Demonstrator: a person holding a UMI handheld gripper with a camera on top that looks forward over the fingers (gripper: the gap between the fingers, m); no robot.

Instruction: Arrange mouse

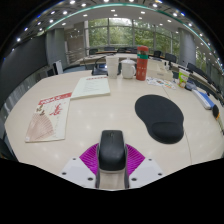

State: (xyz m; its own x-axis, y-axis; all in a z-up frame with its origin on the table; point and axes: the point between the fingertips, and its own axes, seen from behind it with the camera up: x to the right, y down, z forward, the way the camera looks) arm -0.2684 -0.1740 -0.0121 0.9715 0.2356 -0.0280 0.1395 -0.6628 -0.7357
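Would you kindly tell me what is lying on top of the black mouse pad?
Nothing: the black mouse pad lies bare. The mouse is gripped in the claw, whose fingers cover its sides.

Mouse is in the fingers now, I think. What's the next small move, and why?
Probably carry the mouse forward and a little right toward the black mouse pad. The gripper appears shut on it, both purple pads against its sides, and the mouse pad lies bare on the table beyond the fingers, so it looks like the natural place to set it down.
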